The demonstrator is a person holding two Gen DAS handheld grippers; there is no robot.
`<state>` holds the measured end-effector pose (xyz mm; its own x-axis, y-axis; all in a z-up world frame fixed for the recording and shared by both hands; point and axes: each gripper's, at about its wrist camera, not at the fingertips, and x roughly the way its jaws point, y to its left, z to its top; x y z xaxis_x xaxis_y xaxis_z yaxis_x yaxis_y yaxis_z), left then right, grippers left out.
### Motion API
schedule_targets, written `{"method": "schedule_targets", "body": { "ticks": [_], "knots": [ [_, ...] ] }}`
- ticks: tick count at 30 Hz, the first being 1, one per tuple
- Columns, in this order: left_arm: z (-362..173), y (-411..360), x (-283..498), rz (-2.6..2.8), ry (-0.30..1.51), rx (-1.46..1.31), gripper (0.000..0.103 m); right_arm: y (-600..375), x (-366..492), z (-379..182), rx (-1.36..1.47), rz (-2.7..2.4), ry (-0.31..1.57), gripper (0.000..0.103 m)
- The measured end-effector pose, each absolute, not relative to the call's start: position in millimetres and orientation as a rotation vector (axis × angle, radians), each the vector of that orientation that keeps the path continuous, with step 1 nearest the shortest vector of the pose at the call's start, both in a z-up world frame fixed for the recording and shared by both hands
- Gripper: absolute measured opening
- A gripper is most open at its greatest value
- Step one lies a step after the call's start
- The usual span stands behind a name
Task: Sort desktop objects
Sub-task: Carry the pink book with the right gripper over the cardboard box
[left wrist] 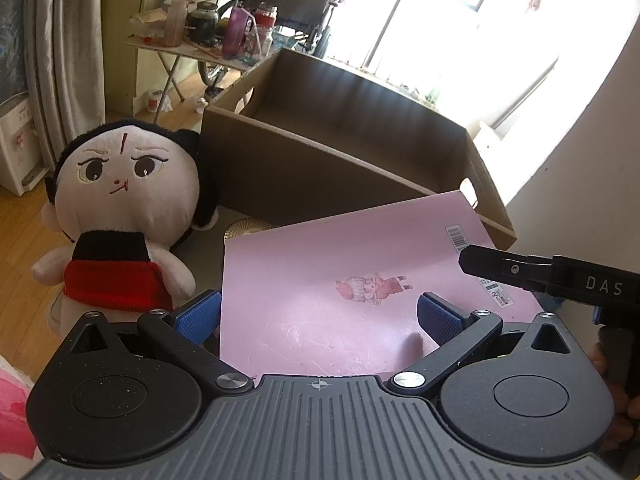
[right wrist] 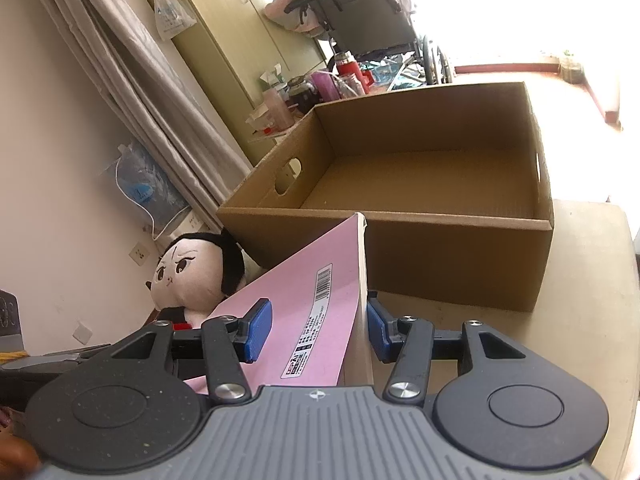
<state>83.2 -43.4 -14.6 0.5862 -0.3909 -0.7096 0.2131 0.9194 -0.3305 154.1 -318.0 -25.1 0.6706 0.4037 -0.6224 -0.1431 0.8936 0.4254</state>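
A pink book with a small cartoon print and a barcode label lies tilted in front of the open cardboard box. My right gripper is shut on the book's right edge, one blue pad on the pink cover and the other under the white page edge. In the left wrist view, its upper black finger rests on the cover. My left gripper is open just over the book's near end, holding nothing. A plush doll in a red and black top sits to the left.
The box is empty and stands on a beige table. A gold round object peeks out between doll and book. Behind are a folding table with bottles, curtains and a bright window.
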Motion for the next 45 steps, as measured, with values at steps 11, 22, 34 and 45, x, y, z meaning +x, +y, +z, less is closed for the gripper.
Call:
{"method": "schedule_targets", "body": {
  "ticks": [11, 22, 34, 45],
  "knots": [
    [-10.1, -41.5, 86.0, -0.362, 0.861, -0.235, 0.103, -315.8, 155.0, -16.1, 0.352, 0.33, 0.755, 0.054],
    [-4.3, -42.3, 89.0, -0.372, 0.837, -0.234, 0.103, -317.4, 154.2, -10.5, 0.356, 0.325, 0.739, 0.054],
    [3.9, -49.8, 95.4, -0.388, 0.811, -0.228, 0.103, -325.4, 156.4, -2.5, 0.368, 0.307, 0.719, 0.054],
    [9.1, -62.1, 112.0, -0.416, 0.803, -0.215, 0.103, -337.8, 164.5, 2.5, 0.389, 0.278, 0.703, 0.054]
  ]
}}
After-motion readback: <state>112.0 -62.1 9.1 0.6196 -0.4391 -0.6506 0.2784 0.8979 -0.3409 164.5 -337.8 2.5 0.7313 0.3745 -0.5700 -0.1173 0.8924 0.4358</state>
